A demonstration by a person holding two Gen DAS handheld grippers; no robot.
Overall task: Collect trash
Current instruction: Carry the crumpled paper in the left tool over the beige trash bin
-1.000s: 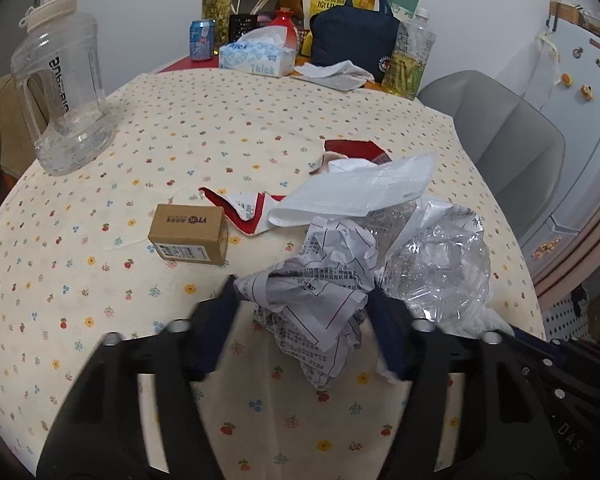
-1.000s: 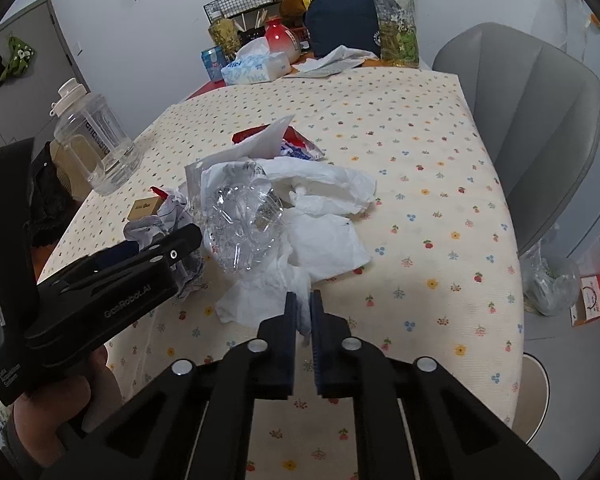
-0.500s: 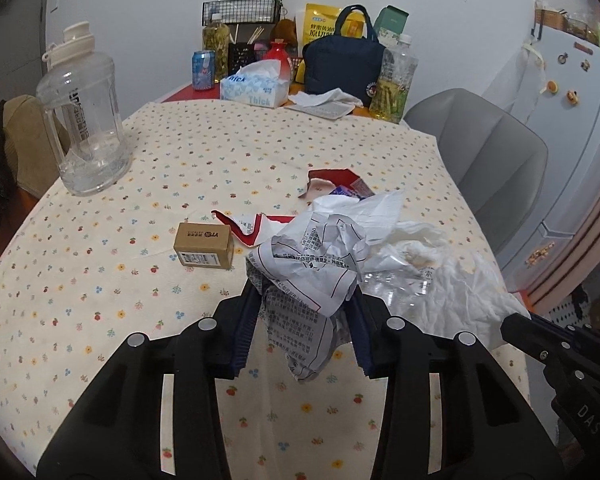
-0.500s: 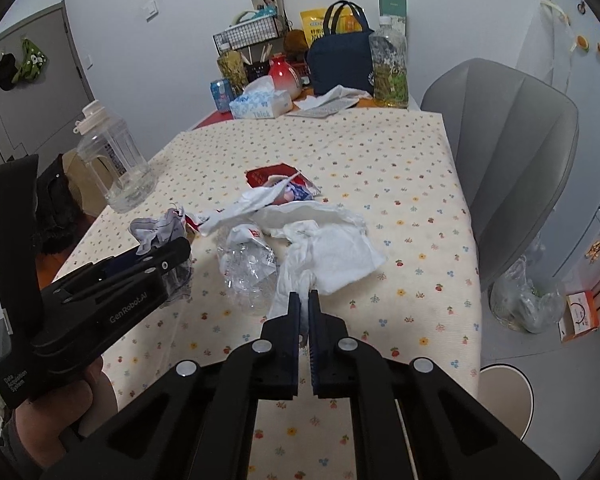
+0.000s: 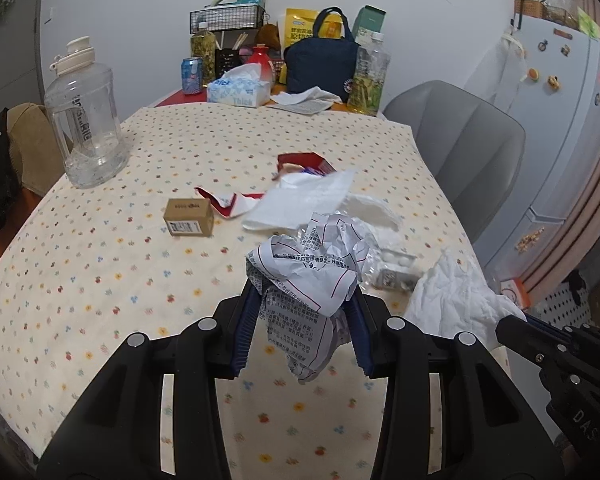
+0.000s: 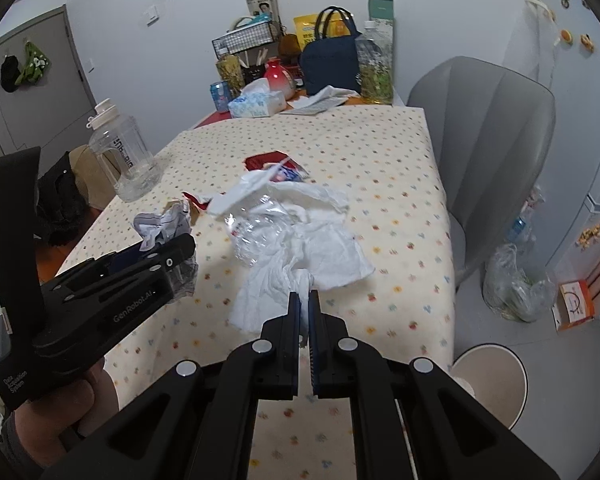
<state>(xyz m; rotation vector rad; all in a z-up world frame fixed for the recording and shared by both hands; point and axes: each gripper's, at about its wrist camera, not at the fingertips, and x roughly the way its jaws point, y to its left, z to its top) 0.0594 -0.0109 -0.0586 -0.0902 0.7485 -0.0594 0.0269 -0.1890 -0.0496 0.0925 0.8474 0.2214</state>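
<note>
Both grippers have risen off the table since a second ago, each carrying trash.
Left gripper [image 5: 302,328] clamps one crumpled printed paper [image 5: 312,272]; right gripper [image 6: 305,312], jaws together, pinches one white tissue [image 6: 300,256]. One brown box [image 5: 189,217], one red wrapper [image 5: 220,200] lie on the tablecloth [image 5: 100,264].

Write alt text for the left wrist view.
The left tool grips a crumpled printed paper above a floral tablecloth. Beyond it lie white tissues, red wrappers, a small cardboard box and a big clear jug.
</note>
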